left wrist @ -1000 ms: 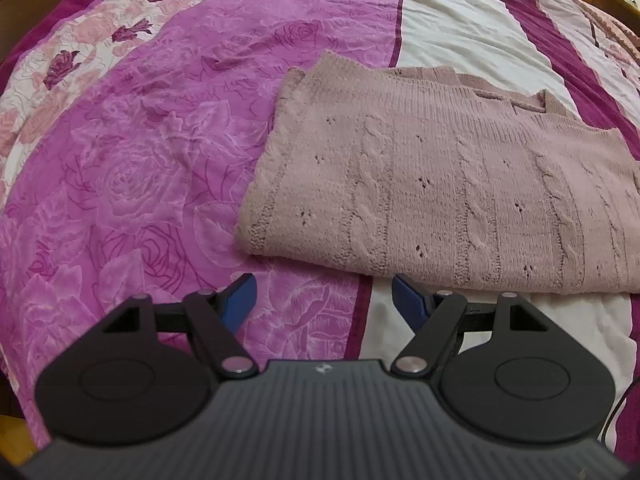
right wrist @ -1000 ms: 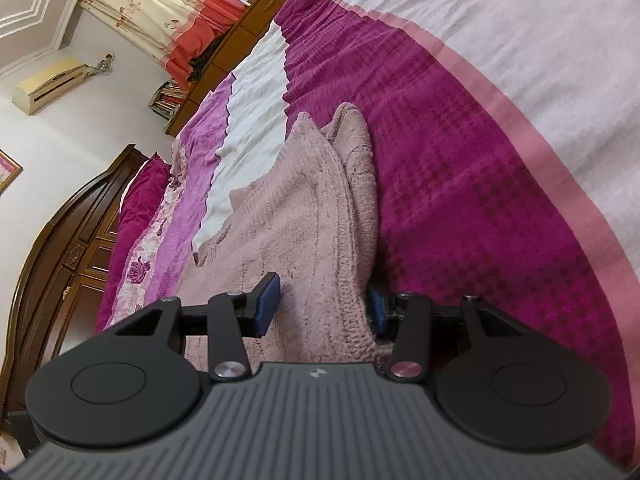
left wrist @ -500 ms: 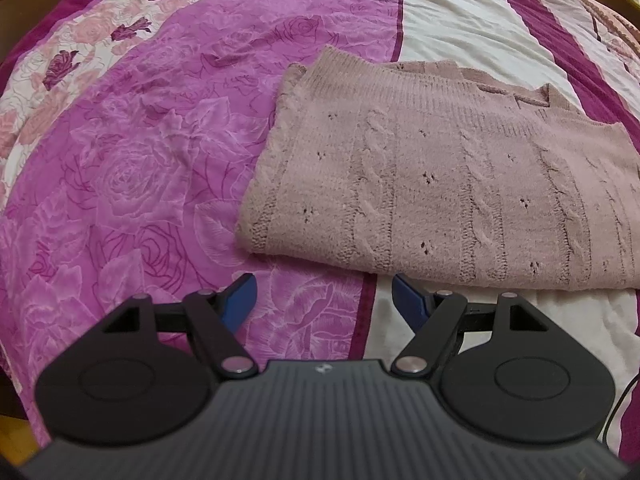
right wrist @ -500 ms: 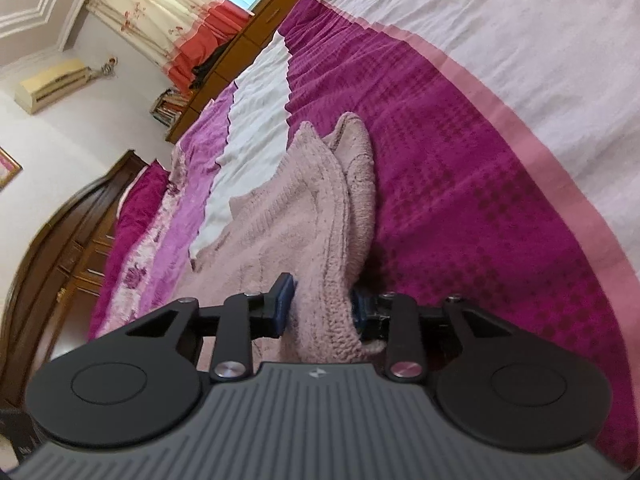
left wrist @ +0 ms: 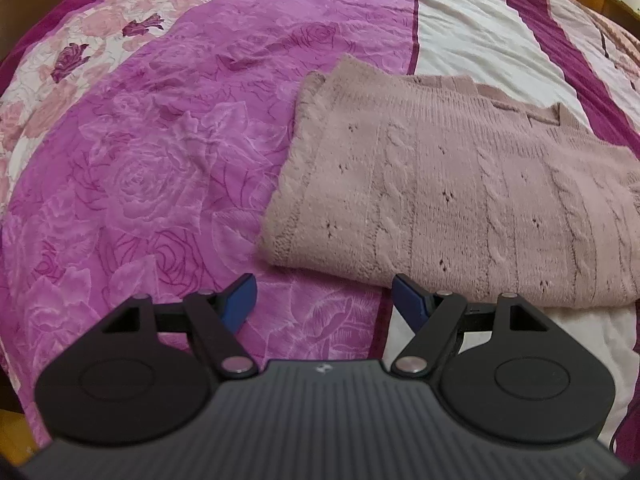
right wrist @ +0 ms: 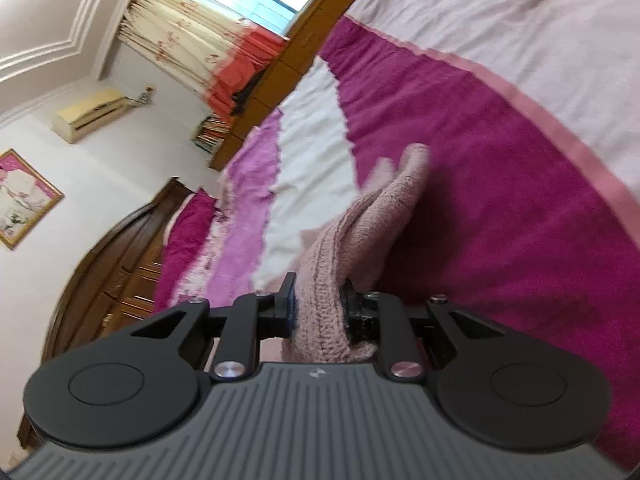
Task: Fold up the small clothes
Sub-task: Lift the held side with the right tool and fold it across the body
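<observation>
**A:** so where's the sweater at? The pink cable-knit sweater (left wrist: 460, 200) lies folded on the bedspread (left wrist: 160, 160), straddling the line where the magenta rose print meets the white stripe. Most of it is flat, with its near hem just ahead of the left gripper (left wrist: 324, 296).

**B:** and that left one isn't holding anything, right?

**A:** right, its blue-tipped jaws are spread wide with only bedspread between them, and its right fingertip sits just at the sweater's near edge. I can't tell if it's actually touching.

**B:** the right gripper (right wrist: 320, 304) is a different story. It's clamped down on a bunched edge of the knit (right wrist: 320, 320), with fabric squeezed between both pads and the cloth rising off the bed toward the gripper. That view is blurry though.

**A:** yeah, and tilted. You can see a curtain (right wrist: 208, 40), an air conditioner (right wrist: 90, 114) on the wall, a framed picture (right wrist: 24, 196) and a dark wooden headboard (right wrist: 120, 248) off to the side.
</observation>
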The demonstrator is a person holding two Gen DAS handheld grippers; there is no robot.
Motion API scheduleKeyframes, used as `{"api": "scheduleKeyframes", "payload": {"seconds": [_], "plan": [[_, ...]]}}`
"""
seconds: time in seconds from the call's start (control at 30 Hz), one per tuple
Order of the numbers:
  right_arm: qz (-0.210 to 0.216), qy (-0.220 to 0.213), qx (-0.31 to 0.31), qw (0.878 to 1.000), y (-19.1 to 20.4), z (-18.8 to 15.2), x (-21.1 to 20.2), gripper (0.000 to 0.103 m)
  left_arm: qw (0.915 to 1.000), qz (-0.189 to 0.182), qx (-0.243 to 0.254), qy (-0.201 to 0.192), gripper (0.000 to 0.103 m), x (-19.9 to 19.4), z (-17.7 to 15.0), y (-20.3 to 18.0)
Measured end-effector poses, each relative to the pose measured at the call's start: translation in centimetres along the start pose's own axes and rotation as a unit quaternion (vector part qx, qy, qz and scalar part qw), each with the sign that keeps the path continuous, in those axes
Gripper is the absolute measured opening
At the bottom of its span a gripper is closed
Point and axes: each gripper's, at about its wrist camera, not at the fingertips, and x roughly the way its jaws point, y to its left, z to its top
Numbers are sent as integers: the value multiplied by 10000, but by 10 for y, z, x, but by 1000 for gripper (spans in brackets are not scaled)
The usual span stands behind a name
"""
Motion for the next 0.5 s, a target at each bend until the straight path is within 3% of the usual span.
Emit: {"api": "scheduleKeyframes", "payload": {"seconds": [0.5], "plan": [[887,71,-161,9959,96,-8,25,20,9994,103,-158,-295,76,-13,20,27]]}}
